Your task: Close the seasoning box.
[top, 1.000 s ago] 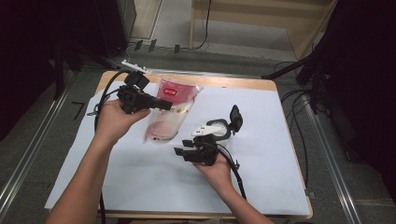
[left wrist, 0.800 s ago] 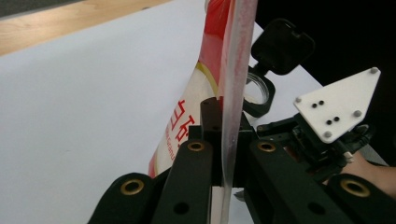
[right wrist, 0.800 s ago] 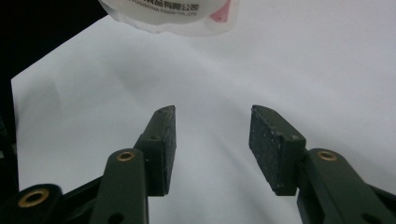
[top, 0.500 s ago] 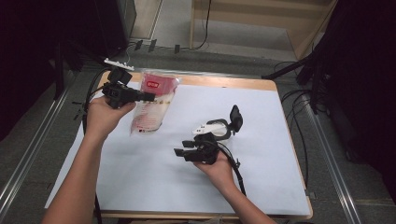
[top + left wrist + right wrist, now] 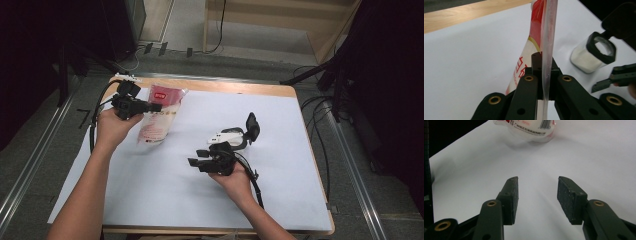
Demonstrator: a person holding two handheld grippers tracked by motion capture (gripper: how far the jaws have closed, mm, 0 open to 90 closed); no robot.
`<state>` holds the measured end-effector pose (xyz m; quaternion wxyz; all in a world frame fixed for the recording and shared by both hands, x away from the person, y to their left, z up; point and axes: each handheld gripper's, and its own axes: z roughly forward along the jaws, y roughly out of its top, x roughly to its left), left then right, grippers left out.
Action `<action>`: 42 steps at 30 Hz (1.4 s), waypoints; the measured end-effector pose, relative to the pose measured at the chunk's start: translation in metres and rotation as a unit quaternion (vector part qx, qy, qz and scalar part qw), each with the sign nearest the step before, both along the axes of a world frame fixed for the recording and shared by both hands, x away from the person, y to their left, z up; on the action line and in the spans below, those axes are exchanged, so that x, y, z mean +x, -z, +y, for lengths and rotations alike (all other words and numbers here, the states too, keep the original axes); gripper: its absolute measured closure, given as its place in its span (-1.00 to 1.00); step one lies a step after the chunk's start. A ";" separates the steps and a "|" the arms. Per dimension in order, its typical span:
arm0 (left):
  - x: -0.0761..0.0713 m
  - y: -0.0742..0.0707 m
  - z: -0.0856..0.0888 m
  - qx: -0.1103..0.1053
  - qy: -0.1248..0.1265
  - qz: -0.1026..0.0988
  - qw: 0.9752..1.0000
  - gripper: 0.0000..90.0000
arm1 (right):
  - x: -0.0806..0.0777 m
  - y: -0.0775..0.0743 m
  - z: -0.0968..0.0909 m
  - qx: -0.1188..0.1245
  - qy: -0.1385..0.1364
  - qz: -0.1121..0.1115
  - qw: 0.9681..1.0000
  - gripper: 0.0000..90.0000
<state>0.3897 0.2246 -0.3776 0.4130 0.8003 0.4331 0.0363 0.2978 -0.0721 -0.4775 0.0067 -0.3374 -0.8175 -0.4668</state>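
The left gripper (image 5: 150,107) pinches the sealed edge of a red-and-white plastic pouch (image 5: 159,114) at the table's far left, the right gripper (image 5: 537,192) gapes empty, and the open, black-lidded jar (image 5: 594,53) awaits filling.

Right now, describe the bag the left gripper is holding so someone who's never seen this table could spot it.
On the white-covered table, look to the far left corner. The plastic bag there, clamped by the left gripper, has a red top and a whitish body; the neighbouring jar has a black lid.
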 end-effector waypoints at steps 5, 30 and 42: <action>-0.006 0.000 0.004 0.011 -0.004 -0.007 1.000 1.00 | 0.001 -0.003 -0.003 0.004 0.004 -0.004 1.000 0.20; -0.053 0.013 0.039 -0.011 0.007 -0.023 1.000 0.70 | 0.004 -0.015 -0.010 0.001 0.000 -0.015 1.000 0.35; -0.061 0.019 0.047 -0.021 -0.001 -0.010 1.000 0.40 | 0.006 -0.023 -0.014 0.002 -0.008 -0.013 1.000 0.45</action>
